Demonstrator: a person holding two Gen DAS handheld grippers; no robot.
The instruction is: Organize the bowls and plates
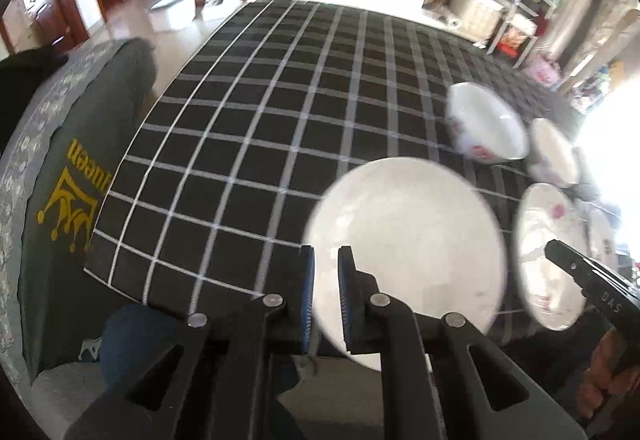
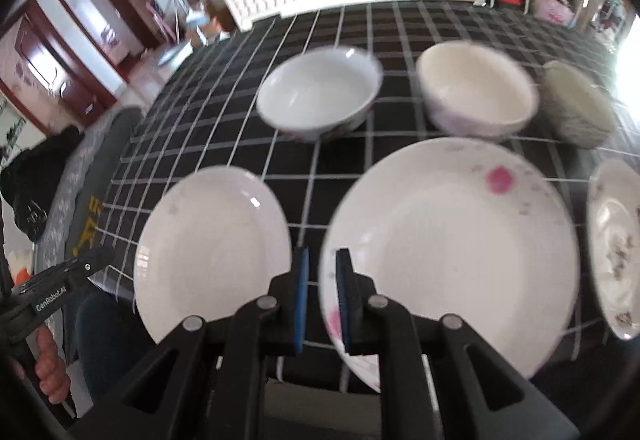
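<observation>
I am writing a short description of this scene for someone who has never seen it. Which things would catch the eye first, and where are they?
First come the white dishes on the black tablecloth with white grid lines: a plain plate near the front edge, held at its rim by the left gripper, and beside it a larger plate with pink flowers, gripped by the right gripper. Behind them stand two bowls.
</observation>
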